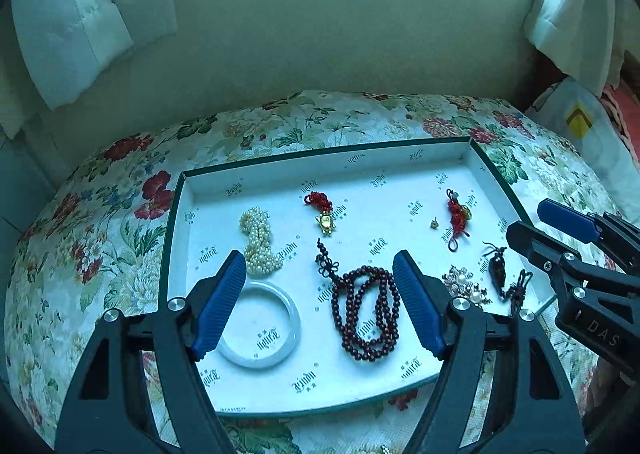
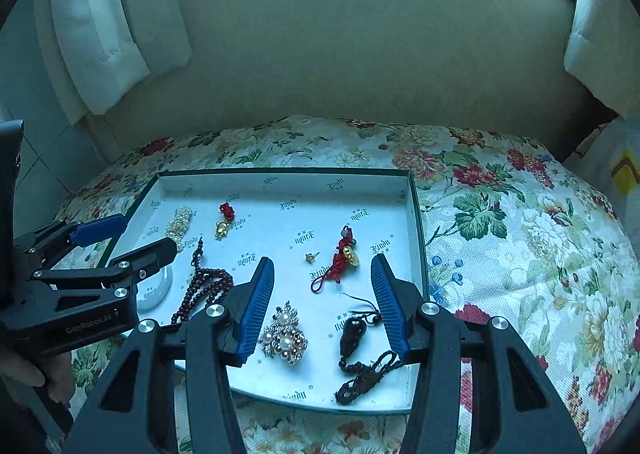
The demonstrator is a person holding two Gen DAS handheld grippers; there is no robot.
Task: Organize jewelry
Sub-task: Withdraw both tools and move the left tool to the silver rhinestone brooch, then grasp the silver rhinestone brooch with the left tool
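White tray point(image 1: 188, 189) on a floral cushion point(image 1: 100, 213), left gripper point(image 1: 320, 296) released above white bangle point(image 1: 294, 318) and dark bead strand point(image 1: 366, 314) at near edge, right gripper point(image 2: 322, 302) released, empty, over pearl brooch point(image 2: 285, 332) and dark pendant point(image 2: 353, 334) near right corner

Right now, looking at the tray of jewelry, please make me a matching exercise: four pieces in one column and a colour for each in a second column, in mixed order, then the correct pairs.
Pieces:
1. bangle
2. long bead string
3. pearl bunch
4. knotted cord charm

Colours:
A. dark brown-red
B. bright red with a gold piece
C. plain white
D. cream

Pairs: 1-C, 2-A, 3-D, 4-B

All four lie inside the tray.
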